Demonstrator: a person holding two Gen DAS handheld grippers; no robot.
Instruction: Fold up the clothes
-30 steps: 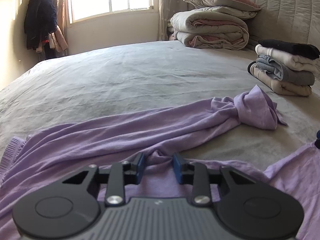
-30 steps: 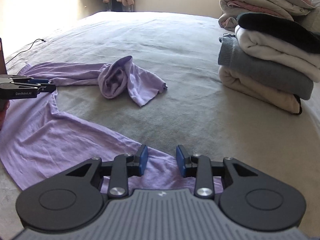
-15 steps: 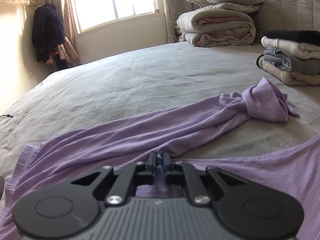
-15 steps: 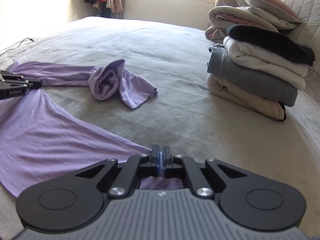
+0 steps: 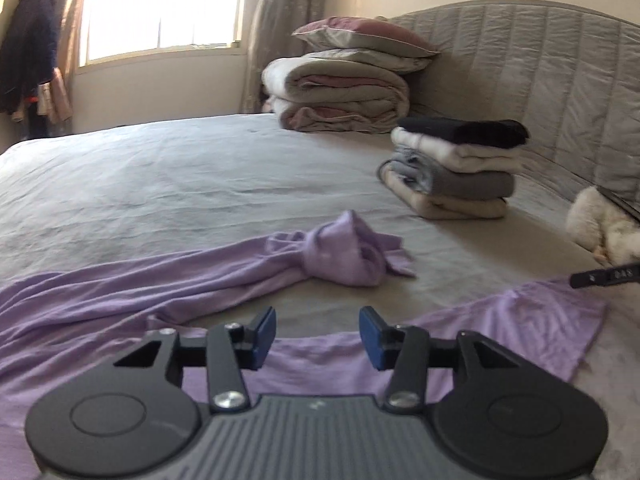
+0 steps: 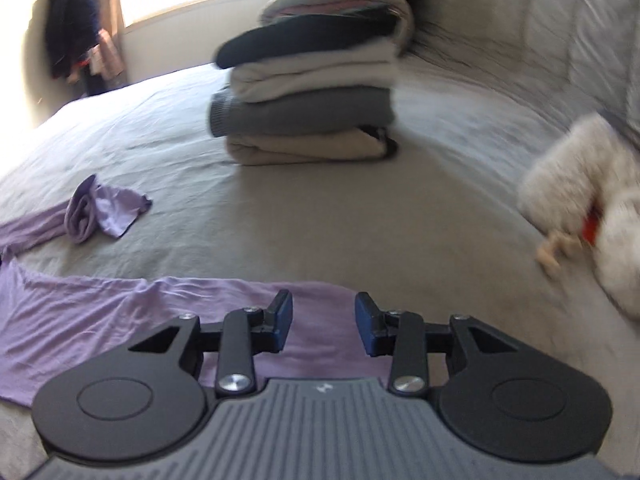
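Left gripper (image 5: 317,336): jaws apart, nothing between them, poised over the lilac garment (image 5: 120,312). Right gripper (image 6: 323,322): likewise spread and empty, above the same cloth.

Garment spread along the near edge of the bed (image 5: 180,184), body mostly flat, one sleeve (image 5: 344,258) stretched toward the middle and bunched into a knot at its end. Not folded as it lies.

Stack of folded clothes (image 5: 456,168) standing toward the headboard side, four items, tidy. Judged partway: pile complete as seen, lilac piece outstanding. Fluffy white item (image 6: 584,200) at the right edge, blurred, state not determinable.
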